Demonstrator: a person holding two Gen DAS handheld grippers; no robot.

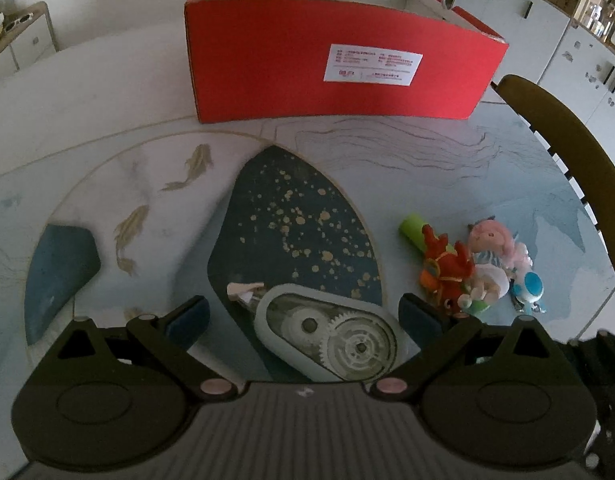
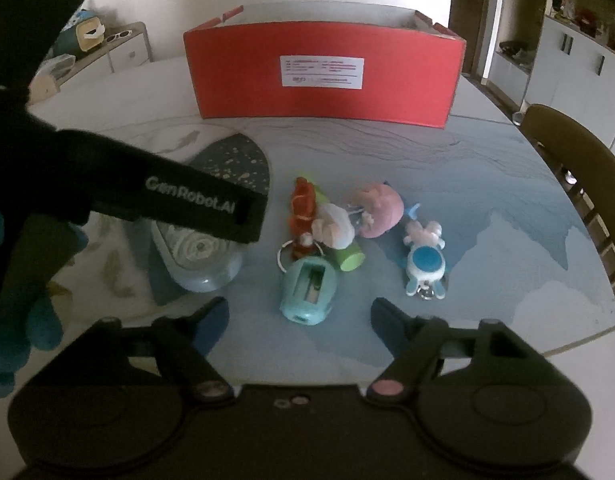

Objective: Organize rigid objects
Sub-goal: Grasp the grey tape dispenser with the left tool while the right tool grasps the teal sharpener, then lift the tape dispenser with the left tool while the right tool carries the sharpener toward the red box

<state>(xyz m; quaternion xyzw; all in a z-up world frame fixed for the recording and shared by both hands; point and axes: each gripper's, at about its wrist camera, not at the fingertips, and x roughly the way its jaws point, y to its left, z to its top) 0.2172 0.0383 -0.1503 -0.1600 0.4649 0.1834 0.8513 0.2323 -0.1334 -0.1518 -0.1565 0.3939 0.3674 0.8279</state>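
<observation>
Care meant lowering the wide-open, empty left tool (image 1: 303,312) squarely astride the pale-green gear-windowed plastic tape dispenser (image 1: 327,336), red cardboard box (image 1: 339,68) at twelve o'clock, while the right tool (image 2: 299,312) hung part-open, empty.

Black left claw (image 1: 303,312) with dark-blue pads, pink pivot pins, ribbed grey body, white "GenRobot.AI" lettering, blue glove (image 2: 23,320)

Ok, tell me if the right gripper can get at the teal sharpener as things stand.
Probably yes. The right gripper is open, and the teal sharpener lies just ahead of its fingertips with bare table on both sides. The key ring behind stays clear.
</observation>
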